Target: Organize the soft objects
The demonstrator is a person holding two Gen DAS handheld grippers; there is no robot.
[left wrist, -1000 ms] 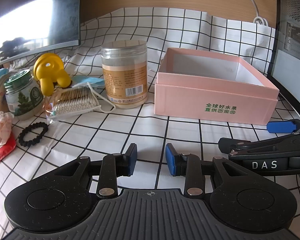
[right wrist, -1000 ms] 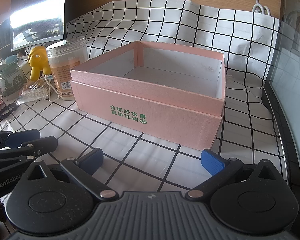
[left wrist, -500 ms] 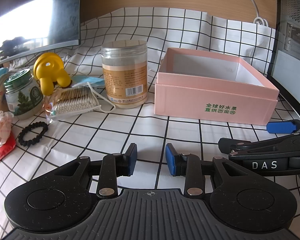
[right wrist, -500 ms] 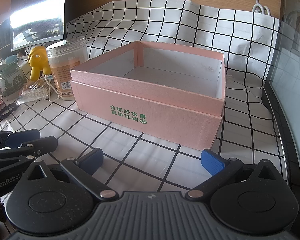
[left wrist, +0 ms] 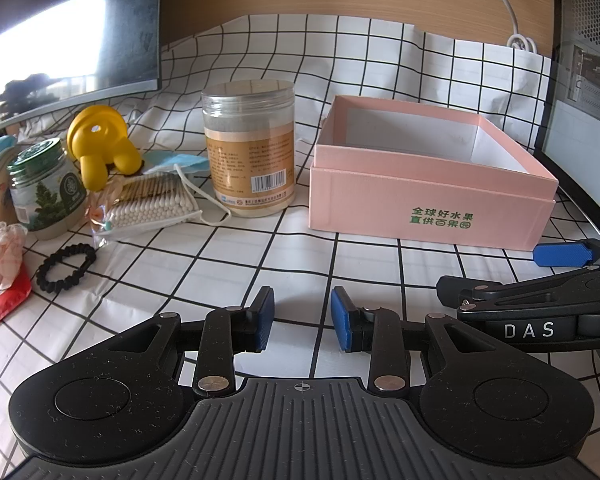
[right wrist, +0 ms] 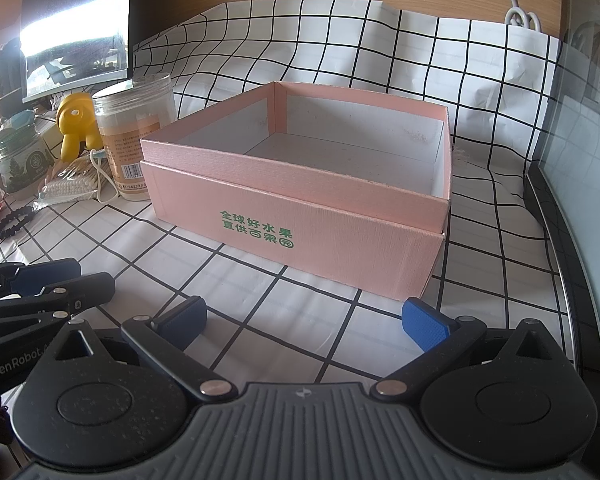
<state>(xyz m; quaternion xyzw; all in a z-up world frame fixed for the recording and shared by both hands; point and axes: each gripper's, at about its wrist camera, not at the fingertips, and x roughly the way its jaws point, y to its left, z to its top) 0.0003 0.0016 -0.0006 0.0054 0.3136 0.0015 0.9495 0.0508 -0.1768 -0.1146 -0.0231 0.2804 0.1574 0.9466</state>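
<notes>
**Legible Markings**

The pink box (left wrist: 428,204) carries green print on its front wall: 全球好水果 above 直供百果园. The right gripper (left wrist: 528,330) reads "DAS". The left gripper (right wrist: 16,368) reads "GenRobot". The jar (left wrist: 249,148) barcode digits are unreadable.

Left gripper (left wrist: 302,329) jaws part-open, right gripper (right wrist: 303,321) jaws wide, both empty.
</notes>
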